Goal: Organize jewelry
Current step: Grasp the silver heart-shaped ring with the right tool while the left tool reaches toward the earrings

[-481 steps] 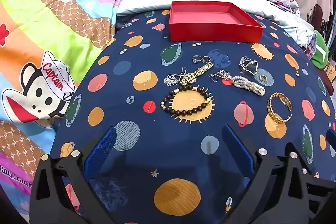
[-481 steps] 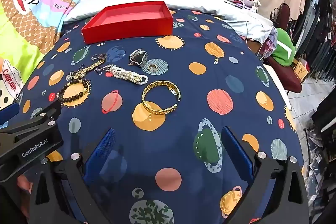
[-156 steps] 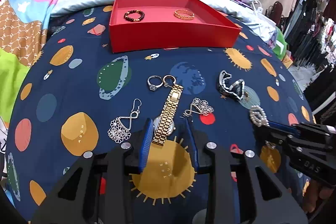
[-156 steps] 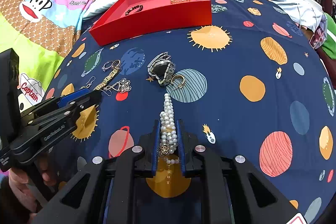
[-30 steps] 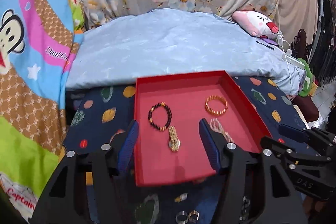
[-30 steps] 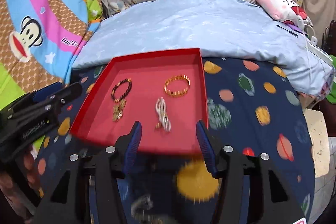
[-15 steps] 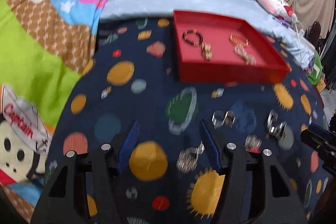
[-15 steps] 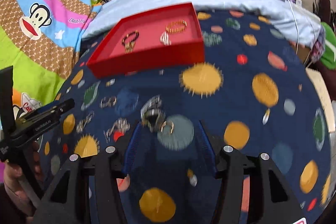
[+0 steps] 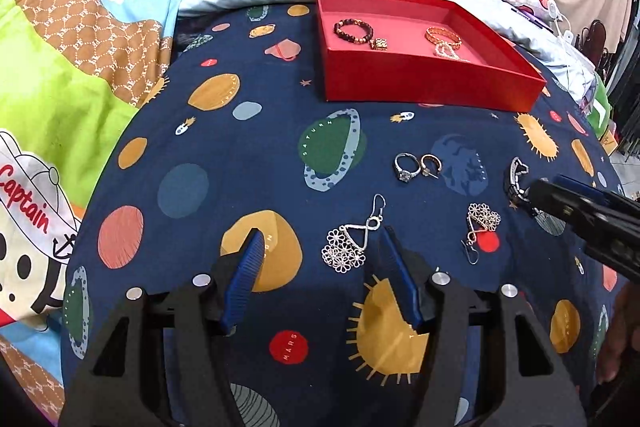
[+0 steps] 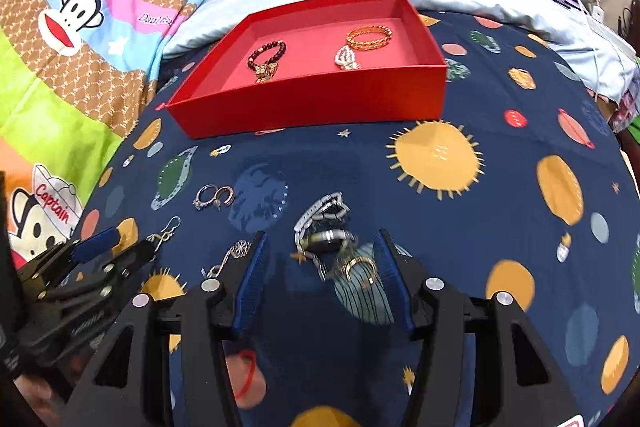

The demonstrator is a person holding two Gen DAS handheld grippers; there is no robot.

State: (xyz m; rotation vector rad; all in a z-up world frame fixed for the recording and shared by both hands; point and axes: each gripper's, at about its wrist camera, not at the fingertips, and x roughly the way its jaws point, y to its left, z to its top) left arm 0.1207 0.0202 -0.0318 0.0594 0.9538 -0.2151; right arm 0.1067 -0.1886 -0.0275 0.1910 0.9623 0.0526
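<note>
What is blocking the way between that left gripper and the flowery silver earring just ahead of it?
Nothing visible. The left gripper hangs open over bare blanket, and the silver flower earring lies right between its fingers, close to the right-hand one, uncovered.

Both wrist views angled down, near the bedspread, facing the red tray (image 9: 420, 83) (image 10: 312, 103), left view left of right view, sharing tray and jewelry before it
</note>
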